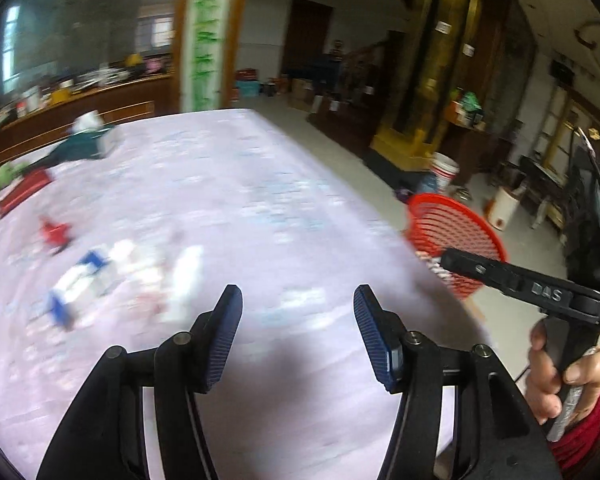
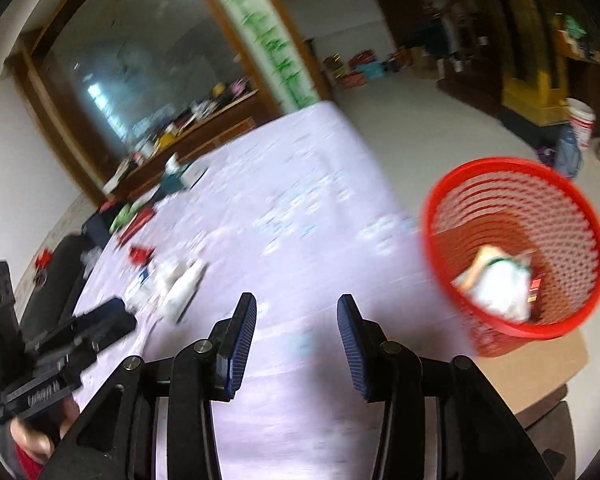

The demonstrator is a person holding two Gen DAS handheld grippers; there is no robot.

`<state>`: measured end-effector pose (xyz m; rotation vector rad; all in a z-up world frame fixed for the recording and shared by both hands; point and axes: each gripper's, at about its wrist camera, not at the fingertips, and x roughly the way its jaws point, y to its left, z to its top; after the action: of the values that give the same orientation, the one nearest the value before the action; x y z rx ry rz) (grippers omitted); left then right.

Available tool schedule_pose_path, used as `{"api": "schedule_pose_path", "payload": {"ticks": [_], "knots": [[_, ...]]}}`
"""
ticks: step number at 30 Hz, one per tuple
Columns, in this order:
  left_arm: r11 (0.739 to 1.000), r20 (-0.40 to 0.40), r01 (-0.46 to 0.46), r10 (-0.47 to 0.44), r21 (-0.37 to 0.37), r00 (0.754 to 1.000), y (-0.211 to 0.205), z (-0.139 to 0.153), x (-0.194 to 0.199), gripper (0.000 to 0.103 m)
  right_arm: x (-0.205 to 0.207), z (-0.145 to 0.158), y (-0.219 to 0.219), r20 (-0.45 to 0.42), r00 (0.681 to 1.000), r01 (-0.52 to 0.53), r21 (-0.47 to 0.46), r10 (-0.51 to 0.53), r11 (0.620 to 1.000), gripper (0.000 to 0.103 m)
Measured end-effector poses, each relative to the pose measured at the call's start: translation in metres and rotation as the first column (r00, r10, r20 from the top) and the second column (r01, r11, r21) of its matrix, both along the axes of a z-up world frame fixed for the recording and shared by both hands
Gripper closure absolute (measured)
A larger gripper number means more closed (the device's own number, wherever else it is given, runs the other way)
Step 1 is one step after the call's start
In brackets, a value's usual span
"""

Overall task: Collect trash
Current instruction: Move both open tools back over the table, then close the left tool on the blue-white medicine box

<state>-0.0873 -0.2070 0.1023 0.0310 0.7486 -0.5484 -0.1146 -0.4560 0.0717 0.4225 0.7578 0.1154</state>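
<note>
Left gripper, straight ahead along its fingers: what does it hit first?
Probably bare tablecloth. The left gripper is open and empty, angled down at the table; the trash pile lies left of its line and the red basket right. Blur leaves depth uncertain.

We find the table (image 2: 300, 184) ahead; the basket (image 2: 580, 216) stands off its right edge, with trash (image 2: 496, 284) inside. A cluster of litter (image 1: 132, 276) lies on the table's left part, a tissue box (image 1: 88, 140) far behind it.

"DAS" — on right claw (image 1: 444, 258).
</note>
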Motion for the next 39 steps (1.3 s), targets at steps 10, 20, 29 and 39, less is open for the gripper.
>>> {"api": "schedule_pose_path", "payload": {"ticks": [10, 20, 29, 39], "knots": [[0.977, -0.109, -0.210, 0.214, 0.049, 0.971, 0.128, -0.029, 0.088, 0.044, 0.022, -0.008, 0.081, -0.038, 0.986, -0.161, -0.035, 0.160, 0.986, 0.058], [0.980, -0.105, -0.133, 0.149, 0.149, 0.983, 0.120, -0.063, 0.138, 0.044, 0.031, -0.008, 0.098, -0.065, 0.983, -0.175, -0.057, 0.171, 0.983, 0.058], [0.980, -0.141, -0.126, 0.148, 0.151, 0.979, 0.113, -0.072, 0.159, 0.044, 0.046, -0.009, 0.115, -0.088, 0.977, -0.197, -0.043, 0.193, 0.980, 0.058], [0.964, -0.147, -0.222, 0.243, 0.148, 0.959, 0.126, -0.080, 0.147, 0.067, 0.080, -0.019, 0.136, -0.137, 0.970, -0.204, -0.003, 0.202, 0.979, 0.058]]}}
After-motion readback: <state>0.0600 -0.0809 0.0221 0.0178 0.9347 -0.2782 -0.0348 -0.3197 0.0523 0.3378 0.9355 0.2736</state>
